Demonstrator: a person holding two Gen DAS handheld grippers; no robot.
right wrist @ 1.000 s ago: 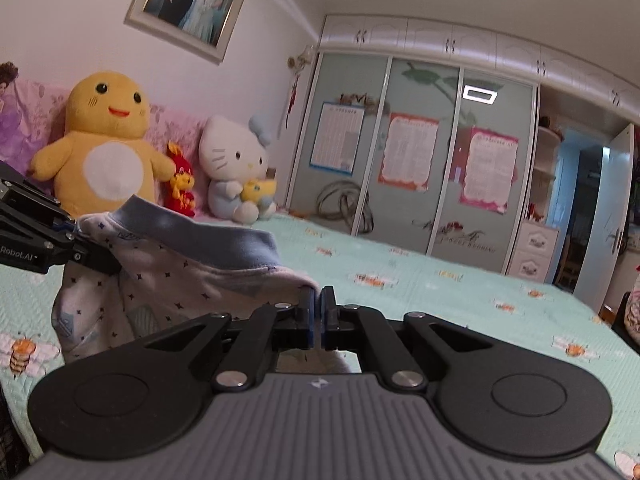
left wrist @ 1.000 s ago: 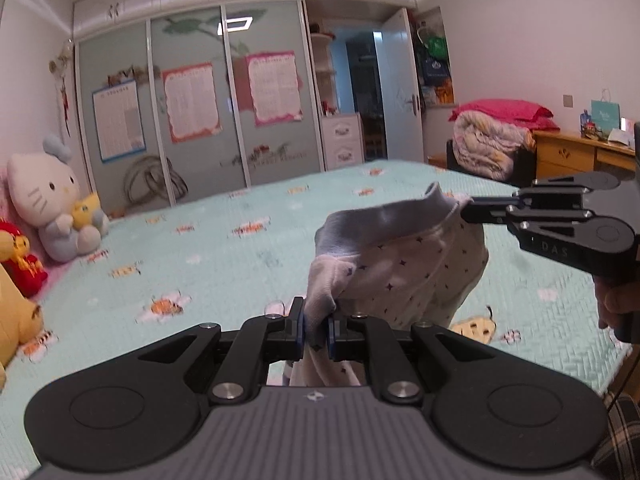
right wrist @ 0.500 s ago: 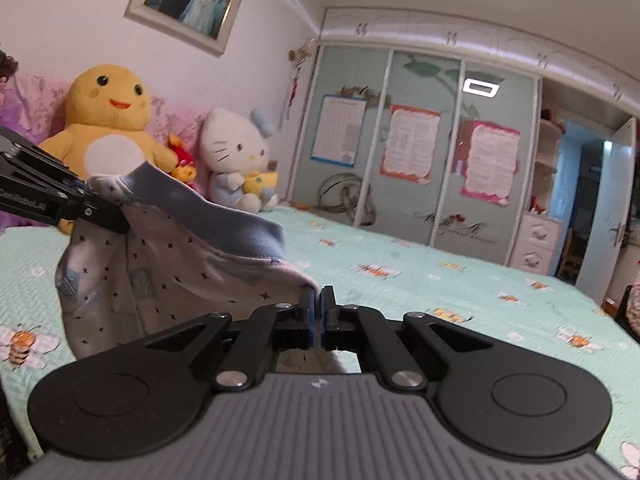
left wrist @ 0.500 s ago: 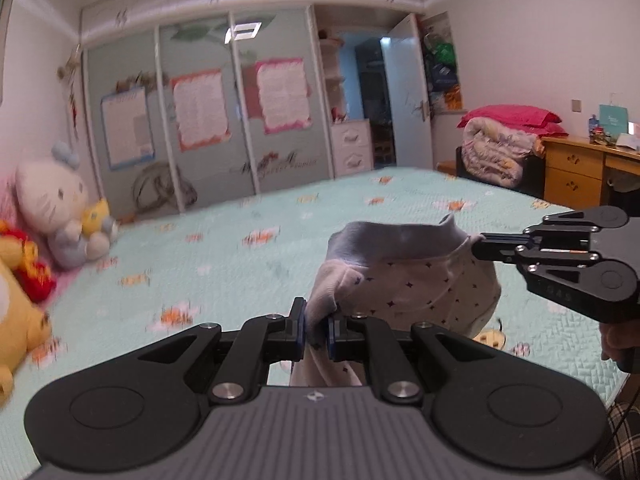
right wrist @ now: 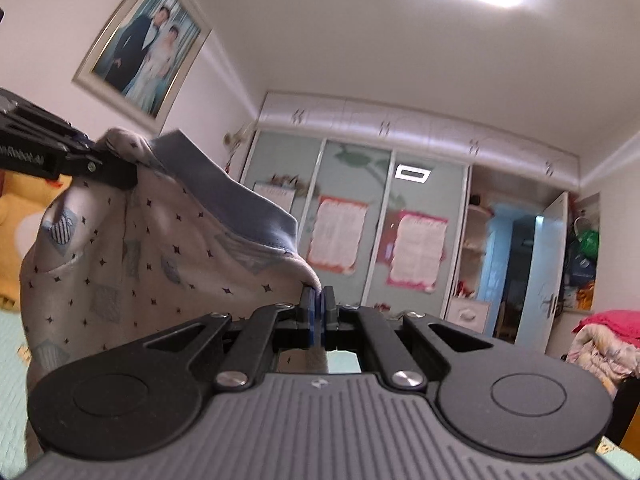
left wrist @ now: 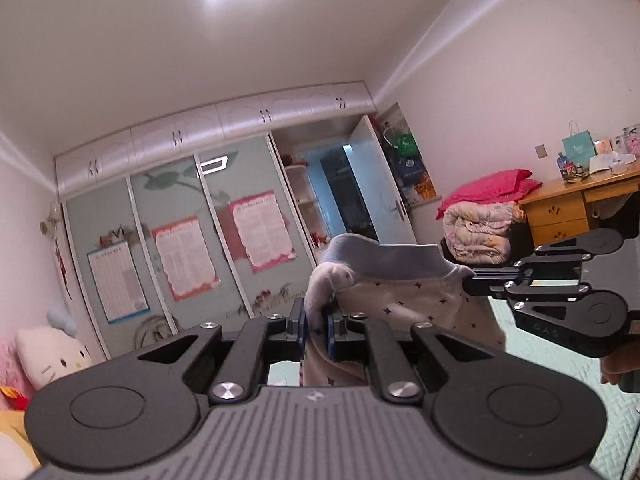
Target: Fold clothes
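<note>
Garment (left wrist: 404,300), a small pale piece printed with dark stars and edged by a grey-blue band, hung in the air above the bed (left wrist: 560,364), stretched between the two tools. On the left, the left gripper (left wrist: 316,330) was clamped on a bunched corner of the band, cloth filling the narrow gap between its blue pads. To the right, the right gripper (right wrist: 317,312) was pinched together on the opposite corner, only a thin edge of fabric caught there. I judged the step in hand to be the lift and spread, with no fold made yet. Next, the cloth would likely need to be pulled taut and level, then lowered flat onto the bed without either corner slipping free.
</note>
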